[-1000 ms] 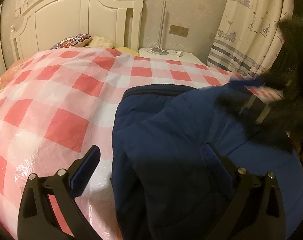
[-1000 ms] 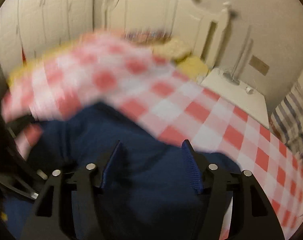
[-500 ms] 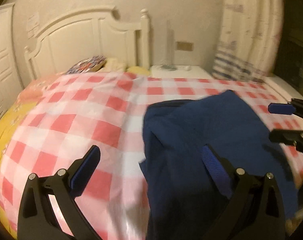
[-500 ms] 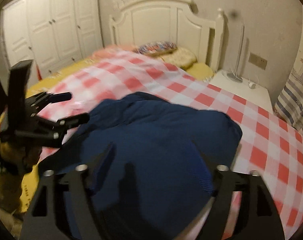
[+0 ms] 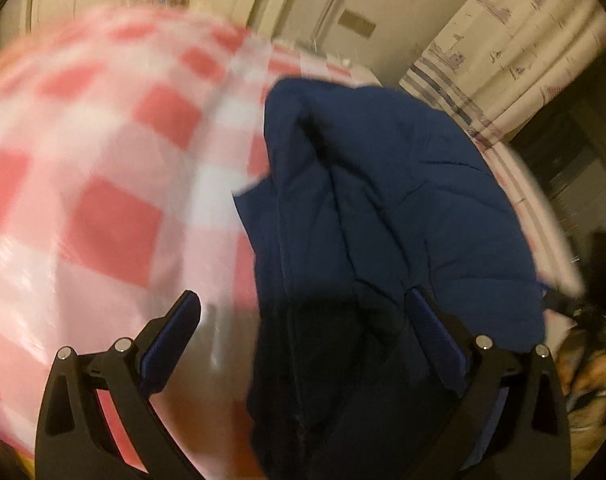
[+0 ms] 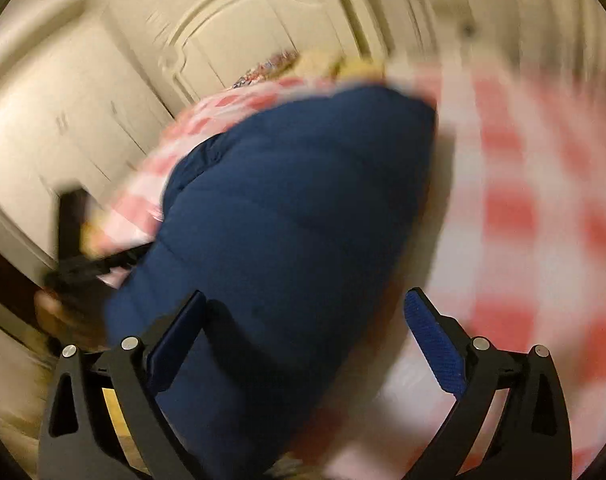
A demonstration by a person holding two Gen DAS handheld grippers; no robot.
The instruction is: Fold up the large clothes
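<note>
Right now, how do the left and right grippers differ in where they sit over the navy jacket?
The left gripper straddles the navy jacket's left edge, so checked sheet shows by its left finger; the right gripper straddles the jacket's right edge, sheet by its right finger. The right gripper's fingers have just been opening, with padded fabric between them unpinched. Both stand wide open, gripping nothing.

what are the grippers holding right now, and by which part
Nothing is held. The right gripper has just been opening over the blue jacket, its pads clear of it; the left gripper also stands open above it.
</note>
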